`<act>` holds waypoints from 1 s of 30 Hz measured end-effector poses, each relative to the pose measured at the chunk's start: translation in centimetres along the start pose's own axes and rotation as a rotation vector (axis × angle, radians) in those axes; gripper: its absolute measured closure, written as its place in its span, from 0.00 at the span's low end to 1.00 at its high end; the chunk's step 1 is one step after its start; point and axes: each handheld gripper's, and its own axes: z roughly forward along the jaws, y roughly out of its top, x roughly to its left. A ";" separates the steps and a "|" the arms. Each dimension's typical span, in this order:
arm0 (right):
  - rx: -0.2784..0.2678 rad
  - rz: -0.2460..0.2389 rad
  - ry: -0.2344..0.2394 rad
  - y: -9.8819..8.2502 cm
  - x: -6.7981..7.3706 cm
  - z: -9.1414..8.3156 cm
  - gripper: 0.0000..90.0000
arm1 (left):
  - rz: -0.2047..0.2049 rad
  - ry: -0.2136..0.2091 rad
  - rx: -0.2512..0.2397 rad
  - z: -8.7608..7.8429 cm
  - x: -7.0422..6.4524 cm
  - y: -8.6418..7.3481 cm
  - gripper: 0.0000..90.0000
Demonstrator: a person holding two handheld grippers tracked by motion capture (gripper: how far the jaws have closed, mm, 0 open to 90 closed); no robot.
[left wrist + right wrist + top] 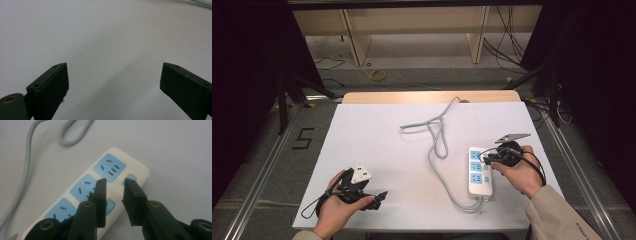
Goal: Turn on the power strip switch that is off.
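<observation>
Two grippers are in my hands over the white table (377, 135). At about 7 o'clock of the table I hold my left gripper (379, 196) low near the front edge, its jaws spread wide with nothing between them; in the left gripper view they (113, 82) frame bare white surface. A small white plug adapter (361, 174) sits just beside my left hand (334, 212), at its 12 o'clock; I cannot tell whether it touches the gripper body.

Toward the middle, a grey cable (437, 140) loops across the table from 12 o'clock and runs down to the near end of the power strip (479, 172), which lies at about 4 o'clock with three blue sockets in a row.

My right gripper (486, 159) hovers at the strip's right edge. In the right gripper view its jaws (113, 195) stand a little apart, holding nothing, above the small switches (110, 207) beside the sockets, with red indicator lights (108, 194) showing.
</observation>
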 end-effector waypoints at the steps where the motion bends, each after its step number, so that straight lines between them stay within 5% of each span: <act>1: -0.004 0.001 -0.001 0.0 0.0 -0.1 0.80 | 0.002 -0.001 0.000 0.0 0.0 0.0 0.09; 30: -0.109 0.008 0.016 -1.1 -0.6 -1.9 0.64 | -0.002 0.000 -0.001 -0.1 0.0 0.0 0.09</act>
